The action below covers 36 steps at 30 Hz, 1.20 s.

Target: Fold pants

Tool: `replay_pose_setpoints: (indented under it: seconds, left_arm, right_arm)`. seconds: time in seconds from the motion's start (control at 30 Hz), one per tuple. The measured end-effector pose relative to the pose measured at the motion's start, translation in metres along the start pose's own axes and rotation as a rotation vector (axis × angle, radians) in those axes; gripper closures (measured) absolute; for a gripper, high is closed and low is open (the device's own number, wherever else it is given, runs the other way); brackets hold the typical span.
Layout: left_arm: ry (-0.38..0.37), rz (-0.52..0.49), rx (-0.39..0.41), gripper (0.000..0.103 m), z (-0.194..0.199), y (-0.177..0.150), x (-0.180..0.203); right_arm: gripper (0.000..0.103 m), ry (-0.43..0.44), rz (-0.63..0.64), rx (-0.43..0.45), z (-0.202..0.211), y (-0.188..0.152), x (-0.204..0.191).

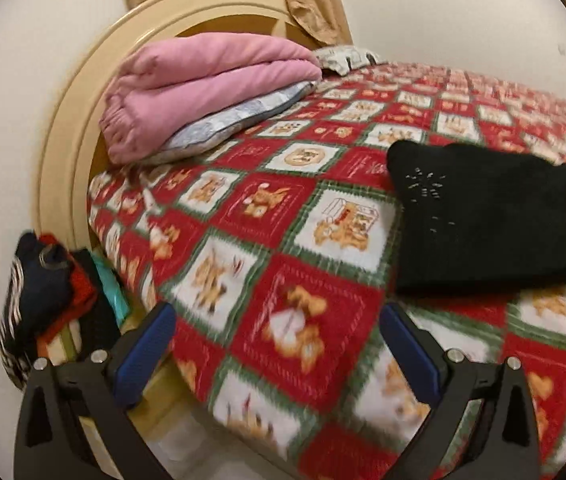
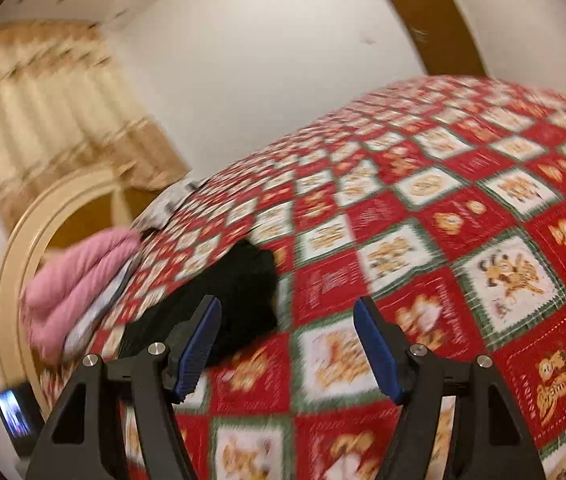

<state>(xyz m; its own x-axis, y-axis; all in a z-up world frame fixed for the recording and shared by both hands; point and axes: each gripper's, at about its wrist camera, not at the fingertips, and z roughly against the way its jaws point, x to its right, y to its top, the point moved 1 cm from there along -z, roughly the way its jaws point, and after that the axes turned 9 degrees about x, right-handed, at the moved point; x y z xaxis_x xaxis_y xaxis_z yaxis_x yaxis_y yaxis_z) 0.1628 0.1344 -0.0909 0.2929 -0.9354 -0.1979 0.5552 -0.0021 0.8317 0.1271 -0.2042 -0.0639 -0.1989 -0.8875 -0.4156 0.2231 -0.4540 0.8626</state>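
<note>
Black knit pants [image 1: 491,216] lie folded on the bed's quilt [image 1: 283,280], well clear of the pink blanket [image 1: 203,92]. I judge them soft and limp (they would sag), so I'd take hold at a corner edge. My left gripper [image 1: 279,344] and right gripper [image 2: 289,344] both gape, holding nothing.

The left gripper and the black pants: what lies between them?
Only bare quilt. In the left wrist view, the open left gripper hovers short of the pants, with nothing between.
</note>
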Motion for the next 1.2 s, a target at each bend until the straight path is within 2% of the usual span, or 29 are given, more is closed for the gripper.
replay_pose_setpoints:
  seconds: [0.13,0.33,0.77,1.2]
  left_arm:
    - [-0.044,0.002,0.071,0.000,0.035,0.000,0.003]
    - [-0.096,-0.010,0.138,0.000,0.072,0.004,0.007]
    - [-0.163,-0.005,0.219,0.000,0.121,-0.005,0.011]
    - [-0.161,-0.006,0.264,0.000,0.139,-0.006,0.011]
  right_arm:
    - [0.033,0.082,0.072,-0.047,0.013,-0.018,-0.024]
    - [0.032,0.131,0.138,-0.062,0.036,-0.033,-0.045]
    - [0.028,0.126,0.156,0.013,0.071,-0.023,-0.050]
    - [0.028,0.138,0.169,0.017,0.076,-0.021,-0.055]
